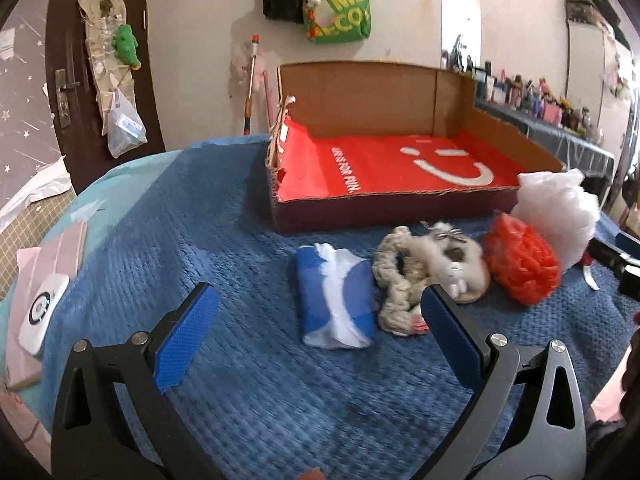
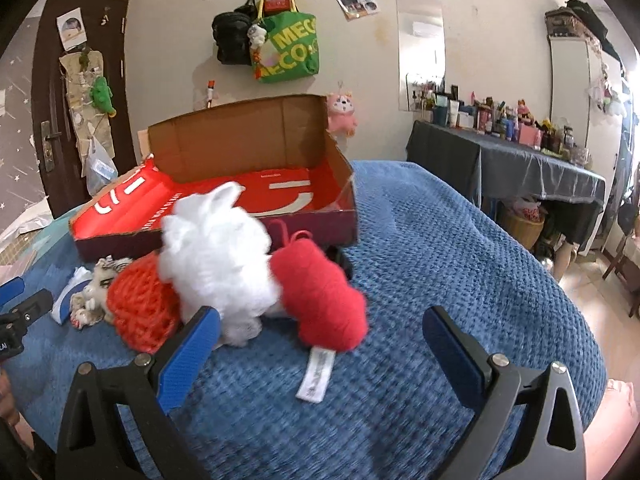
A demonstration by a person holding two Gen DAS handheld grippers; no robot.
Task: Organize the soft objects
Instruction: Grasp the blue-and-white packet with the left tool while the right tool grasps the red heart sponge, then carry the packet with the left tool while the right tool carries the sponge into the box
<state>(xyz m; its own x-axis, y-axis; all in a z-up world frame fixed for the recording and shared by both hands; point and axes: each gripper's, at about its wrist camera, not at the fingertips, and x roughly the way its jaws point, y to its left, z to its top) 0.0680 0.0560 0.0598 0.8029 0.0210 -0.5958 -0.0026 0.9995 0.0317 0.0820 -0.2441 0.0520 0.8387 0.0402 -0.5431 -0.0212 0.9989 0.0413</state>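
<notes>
A row of soft things lies on the blue blanket (image 1: pixel 200 240) in front of an open cardboard box (image 1: pixel 400 208) lined with red plastic. In the left wrist view: a blue and white pack (image 1: pixel 336 300), a grey knitted rope toy (image 1: pixel 400 280), a red knitted piece (image 1: pixel 520 264), white fluff (image 1: pixel 556 208). My left gripper (image 1: pixel 320 320) is open and empty, just short of the pack. In the right wrist view the white fluff (image 2: pixel 220 256) sits between the red knitted piece (image 2: pixel 140 308) and a red plush (image 2: pixel 320 296) with a white tag. My right gripper (image 2: pixel 320 336) is open and empty, just short of the plush.
The box (image 2: pixel 224 232) stands at the far side of the bed. A white device (image 1: pixel 40 312) lies on pink things at the left edge. A door (image 1: pixel 80 60) and hung bags (image 1: pixel 336 4) are behind. A cluttered table (image 2: pixel 520 152) stands to the right.
</notes>
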